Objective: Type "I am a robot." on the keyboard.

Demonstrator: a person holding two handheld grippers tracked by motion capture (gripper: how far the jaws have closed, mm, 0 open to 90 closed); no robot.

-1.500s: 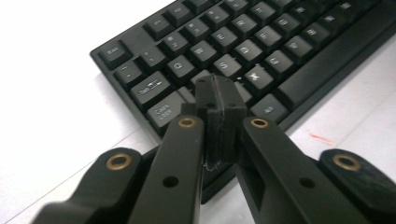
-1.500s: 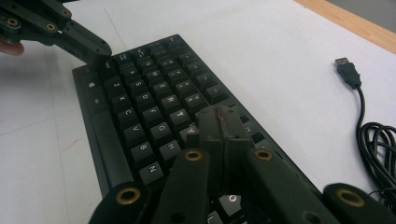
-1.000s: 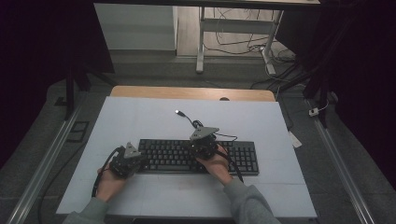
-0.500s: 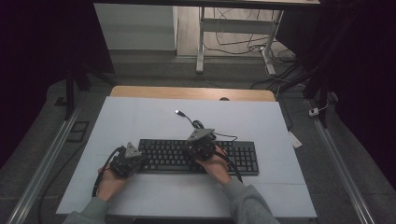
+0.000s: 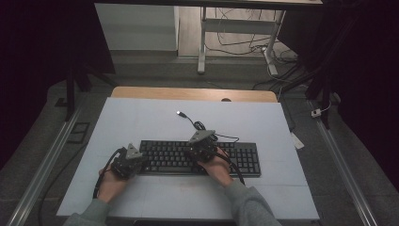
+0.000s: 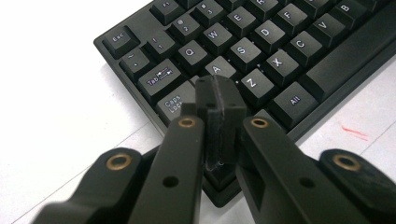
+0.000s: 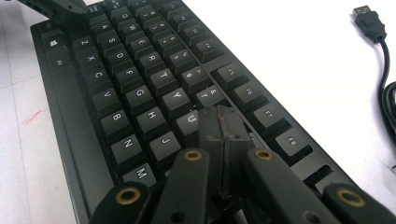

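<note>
Over the black keyboard (image 5: 202, 157), both claws are pinched closed on nothing: left gripper (image 6: 219, 100) by Caps Lock, right gripper (image 7: 220, 128) near U.

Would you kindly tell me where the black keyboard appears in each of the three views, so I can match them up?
High view: the keyboard lies across the lower centre of the white table.
Left gripper view: its left end runs from the upper left towards the right.
Right gripper view: its letter block rises from the bottom centre to the upper left.
Shared landmark: the Z key.
</note>
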